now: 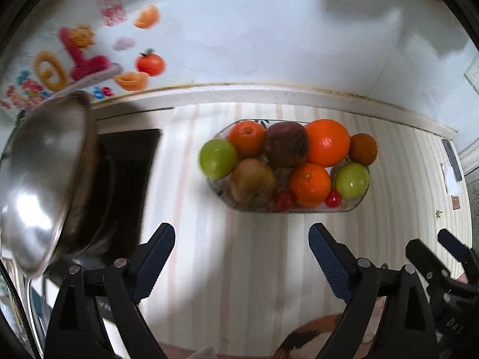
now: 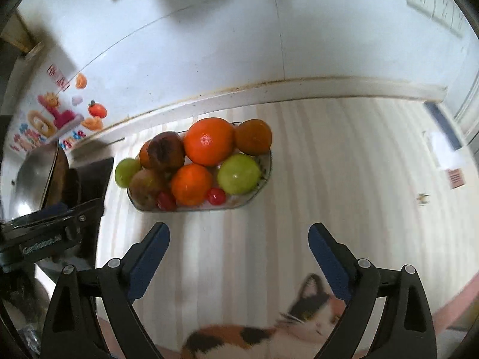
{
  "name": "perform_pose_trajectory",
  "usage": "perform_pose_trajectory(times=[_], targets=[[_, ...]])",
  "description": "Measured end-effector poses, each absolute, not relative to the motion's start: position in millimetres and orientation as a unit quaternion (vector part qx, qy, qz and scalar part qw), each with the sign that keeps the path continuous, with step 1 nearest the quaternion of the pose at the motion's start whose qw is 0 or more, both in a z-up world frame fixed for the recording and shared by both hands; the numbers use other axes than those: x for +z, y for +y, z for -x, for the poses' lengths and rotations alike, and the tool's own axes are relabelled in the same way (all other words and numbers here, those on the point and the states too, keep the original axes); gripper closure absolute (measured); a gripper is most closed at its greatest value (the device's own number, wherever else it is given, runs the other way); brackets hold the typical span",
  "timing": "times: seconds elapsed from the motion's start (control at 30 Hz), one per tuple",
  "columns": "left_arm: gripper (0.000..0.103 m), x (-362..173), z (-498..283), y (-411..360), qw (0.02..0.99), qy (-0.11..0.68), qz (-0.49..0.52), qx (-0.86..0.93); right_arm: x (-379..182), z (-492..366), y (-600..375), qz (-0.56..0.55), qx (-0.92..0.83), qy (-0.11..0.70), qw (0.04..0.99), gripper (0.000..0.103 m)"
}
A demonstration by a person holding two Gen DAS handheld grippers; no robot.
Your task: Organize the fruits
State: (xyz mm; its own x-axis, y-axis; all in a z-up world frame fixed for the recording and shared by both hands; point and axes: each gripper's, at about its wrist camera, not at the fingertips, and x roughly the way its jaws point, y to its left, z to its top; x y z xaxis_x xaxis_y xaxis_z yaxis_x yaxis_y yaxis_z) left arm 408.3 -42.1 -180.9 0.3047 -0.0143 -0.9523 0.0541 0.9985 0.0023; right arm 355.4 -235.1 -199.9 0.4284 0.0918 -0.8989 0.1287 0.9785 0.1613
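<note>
An oval glass dish [image 1: 357, 204] [image 2: 268, 161] on a striped cloth holds piled fruit: a big orange [image 1: 327, 142] [image 2: 209, 141], smaller oranges [image 1: 309, 184] [image 2: 191, 184], green apples [image 1: 351, 180] [image 2: 239, 174], a dark red apple [image 1: 286, 144] [image 2: 163, 151], a brownish pear [image 1: 253, 182] and small red tomatoes [image 1: 333, 199] [image 2: 216, 196]. My left gripper [image 1: 242, 239] is open and empty, in front of the dish. My right gripper [image 2: 239, 237] is open and empty, also in front of it.
A steel wok [image 1: 42, 179] [image 2: 33, 173] stands tilted at the left on a black stove [image 1: 128, 179]. A white wall with fruit stickers [image 1: 77, 56] is behind. The cloth's cat print [image 2: 299, 317] is near me. The right gripper's fingers [image 1: 431, 257] show at the lower right.
</note>
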Motion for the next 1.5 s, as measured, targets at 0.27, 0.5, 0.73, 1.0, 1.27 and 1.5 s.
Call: perform_pose_trajectory(times=[0.27, 0.5, 0.73, 1.0, 1.27, 1.5], targets=[[0.012, -114, -335, -33, 0.841, 0.541, -0.009, -0.008, -127, -298, -231, -0.063, 0.005, 0.508, 0.859, 0.004], [0.012, -67, -274, -28, 0.869, 0.494, 0.001, -0.017, -64, -234, -224, -0.054, 0.005, 0.467, 0.883, 0.004], [0.012, -36, -216, -18, 0.887, 0.460, -0.002, -0.035, -23, -165, -209, -0.060, -0.007, 0.435, 0.898, 0.003], [0.012, -11, -158, -6, 0.901, 0.431, 0.007, -0.052, 8, -86, -188, -0.055, -0.028, 0.408, 0.911, 0.003], [0.012, 6, -118, 1, 0.909, 0.412, 0.007, -0.055, 32, -31, -179, -0.053, -0.031, 0.385, 0.921, 0.003], [0.012, 7, -103, 4, 0.910, 0.411, 0.009, -0.047, 44, -16, -175, -0.052, -0.023, 0.375, 0.925, 0.002]])
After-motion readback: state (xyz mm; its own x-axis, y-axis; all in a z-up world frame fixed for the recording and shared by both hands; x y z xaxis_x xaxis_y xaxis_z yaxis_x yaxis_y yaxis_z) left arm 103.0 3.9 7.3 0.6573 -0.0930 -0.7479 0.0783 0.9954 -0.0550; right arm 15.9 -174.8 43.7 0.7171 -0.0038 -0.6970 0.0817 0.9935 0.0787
